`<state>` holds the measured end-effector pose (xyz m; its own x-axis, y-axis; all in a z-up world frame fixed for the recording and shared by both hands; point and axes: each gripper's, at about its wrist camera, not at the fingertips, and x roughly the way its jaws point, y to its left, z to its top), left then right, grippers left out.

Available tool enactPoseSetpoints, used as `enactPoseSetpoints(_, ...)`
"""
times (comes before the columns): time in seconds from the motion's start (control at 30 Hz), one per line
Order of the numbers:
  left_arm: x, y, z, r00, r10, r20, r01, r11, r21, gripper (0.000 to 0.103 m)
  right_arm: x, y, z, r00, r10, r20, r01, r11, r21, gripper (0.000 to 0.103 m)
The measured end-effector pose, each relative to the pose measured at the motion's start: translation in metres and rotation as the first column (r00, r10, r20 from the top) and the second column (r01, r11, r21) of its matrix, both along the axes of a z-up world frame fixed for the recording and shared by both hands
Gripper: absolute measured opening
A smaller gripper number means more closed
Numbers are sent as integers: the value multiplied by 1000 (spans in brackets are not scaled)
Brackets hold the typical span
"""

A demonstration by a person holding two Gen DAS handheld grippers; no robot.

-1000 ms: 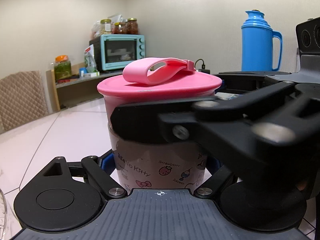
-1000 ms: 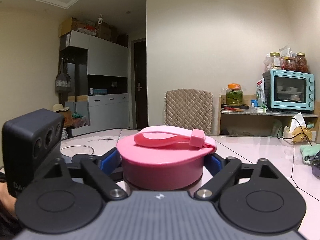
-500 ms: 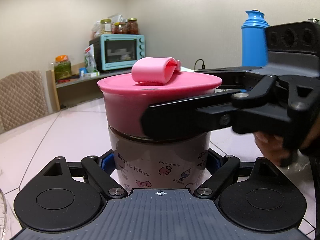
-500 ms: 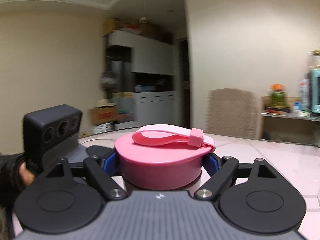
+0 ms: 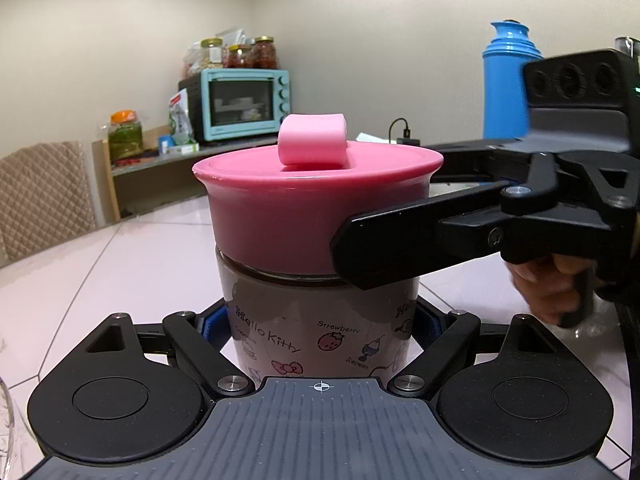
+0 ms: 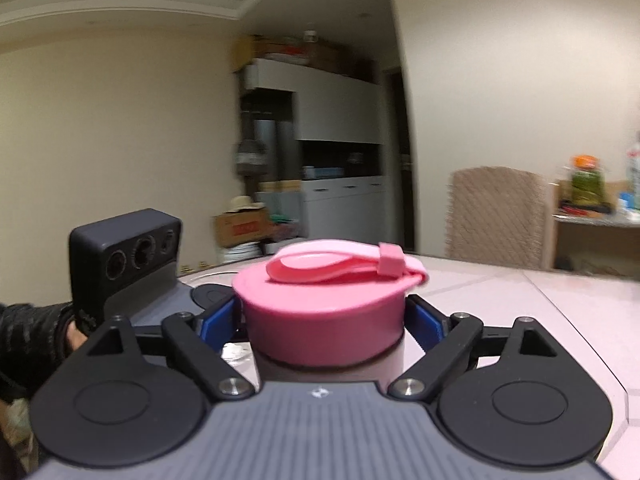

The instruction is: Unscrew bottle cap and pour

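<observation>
On the pink table (image 5: 120,264), left gripper (image 5: 320,322) clamps the Hello Kitty bottle (image 5: 320,320) while right gripper (image 6: 324,316), jaws opening around the pink cap (image 6: 324,312), risks leaving it half-threaded and jamming.

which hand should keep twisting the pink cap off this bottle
Right. Its tongs already straddle the pink cap, opening now as if to regrip. The left tongs are shut on the bottle body below, steadying it on the table.

Left gripper (image 5: 320,326) clamped, right gripper (image 6: 322,318) opening.

Cream walls (image 5: 120,40) — grey cabinets (image 6: 336,116), seemingly.
</observation>
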<state>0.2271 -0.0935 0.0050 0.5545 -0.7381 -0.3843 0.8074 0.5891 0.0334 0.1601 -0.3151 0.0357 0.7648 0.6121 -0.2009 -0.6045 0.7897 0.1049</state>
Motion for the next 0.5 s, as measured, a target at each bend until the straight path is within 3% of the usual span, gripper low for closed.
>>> enactPoseSetpoints(0.2, 0, 0, 0, 1000, 0, 0, 0, 1000, 0, 90, -22, 15, 3, 987, -157, 20, 158, 987, -19, 91)
enactPoseSetpoints(0.5, 0, 0, 0, 1000, 0, -1, 0, 1000, 0, 90, -23, 49, 2, 962, -268, 43, 270, 961, -63, 91)
